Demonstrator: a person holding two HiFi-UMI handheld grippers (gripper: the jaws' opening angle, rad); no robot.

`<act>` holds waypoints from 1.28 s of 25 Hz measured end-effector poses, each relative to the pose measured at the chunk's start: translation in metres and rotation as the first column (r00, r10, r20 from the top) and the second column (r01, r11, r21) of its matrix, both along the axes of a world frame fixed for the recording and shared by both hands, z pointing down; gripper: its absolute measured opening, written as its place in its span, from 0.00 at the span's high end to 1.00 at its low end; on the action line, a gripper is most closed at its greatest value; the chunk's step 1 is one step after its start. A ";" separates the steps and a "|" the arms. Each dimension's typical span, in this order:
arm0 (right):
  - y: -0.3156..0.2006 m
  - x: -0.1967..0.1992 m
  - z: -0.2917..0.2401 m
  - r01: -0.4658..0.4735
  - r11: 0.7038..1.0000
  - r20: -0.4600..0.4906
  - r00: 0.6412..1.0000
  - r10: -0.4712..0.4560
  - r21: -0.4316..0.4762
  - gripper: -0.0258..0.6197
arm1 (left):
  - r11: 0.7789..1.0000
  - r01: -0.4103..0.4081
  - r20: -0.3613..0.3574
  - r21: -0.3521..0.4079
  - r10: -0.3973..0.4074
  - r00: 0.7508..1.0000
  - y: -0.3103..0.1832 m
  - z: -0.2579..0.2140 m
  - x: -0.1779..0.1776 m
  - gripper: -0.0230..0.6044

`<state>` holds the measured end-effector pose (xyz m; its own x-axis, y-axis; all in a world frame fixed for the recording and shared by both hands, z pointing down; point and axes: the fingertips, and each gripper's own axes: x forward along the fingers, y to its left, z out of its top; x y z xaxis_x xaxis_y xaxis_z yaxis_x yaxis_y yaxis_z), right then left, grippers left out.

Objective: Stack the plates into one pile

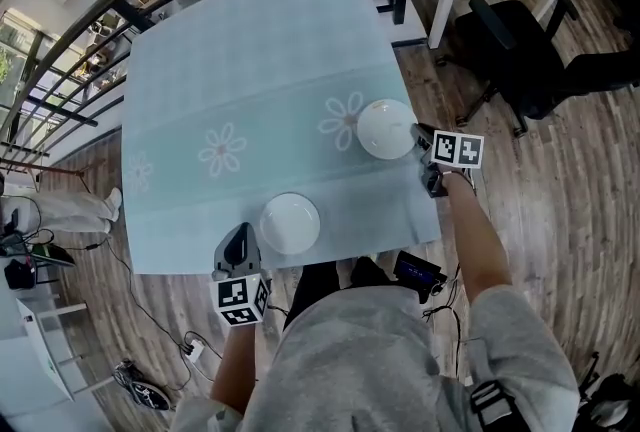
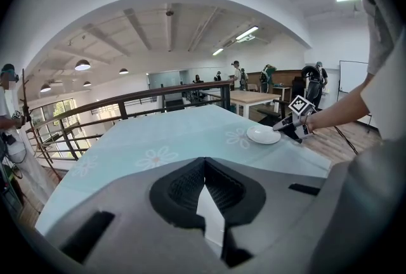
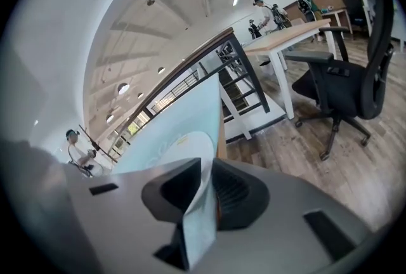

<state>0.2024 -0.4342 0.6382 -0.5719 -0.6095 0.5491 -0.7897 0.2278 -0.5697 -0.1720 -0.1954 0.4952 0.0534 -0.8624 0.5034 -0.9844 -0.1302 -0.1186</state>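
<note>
The bench [image 1: 250, 70] is mostly bare cloth, with open room across its far and left parts; a railing [image 1: 60, 70] runs past its far left side, and an office chair [image 1: 530, 50] stands well off to the right. One plate [image 1: 290, 223] lies just inside the near edge. The other plate [image 1: 386, 128] lies close to the right edge, well apart from it. The left gripper [image 1: 239, 234] points low from the near edge, just left of the near plate, its fingers closed together. The right gripper [image 1: 421, 135] reaches in from the right, its fingers narrow on the right plate's rim.
</note>
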 end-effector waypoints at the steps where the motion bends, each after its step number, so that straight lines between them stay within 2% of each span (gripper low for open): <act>1: 0.001 -0.001 -0.001 -0.006 1.000 0.037 0.999 0.006 -0.009 0.85 | 1.000 0.000 0.000 -0.001 0.000 1.000 0.000 0.001 0.000 0.93; 4: 0.001 0.000 0.001 -0.028 0.998 0.124 0.992 0.034 -0.048 0.87 | 1.000 0.001 0.001 -0.004 -0.001 1.000 0.003 0.004 0.001 0.93; 10: 0.002 -0.005 0.002 -0.004 0.995 0.131 0.991 0.017 -0.102 0.87 | 1.000 0.009 -0.006 -0.020 -0.010 1.000 0.007 0.008 -0.004 0.93; 18: 0.003 0.018 -0.002 -0.064 0.991 0.171 0.982 0.083 -0.114 0.89 | 1.000 0.002 -0.022 -0.031 -0.003 1.000 0.005 0.015 -0.004 0.93; 27: 0.036 0.034 0.008 -0.070 0.987 0.291 0.950 0.110 -0.146 0.89 | 0.999 -0.037 -0.028 -0.036 0.036 0.999 0.001 0.015 0.008 0.93; 28: 0.035 0.033 0.008 -0.071 0.987 0.305 0.946 0.112 -0.142 0.88 | 0.999 -0.039 -0.026 -0.036 0.038 0.999 0.001 0.015 0.009 0.93; 30: 0.033 0.030 0.011 -0.071 0.987 0.331 0.937 0.115 -0.142 0.77 | 0.998 -0.040 -0.022 -0.039 0.039 0.999 0.003 0.015 0.009 0.93; 32: 0.029 0.027 0.014 -0.085 0.986 0.351 0.927 0.132 -0.146 0.75 | 0.998 -0.038 -0.018 -0.042 0.037 0.999 0.006 0.015 0.007 0.93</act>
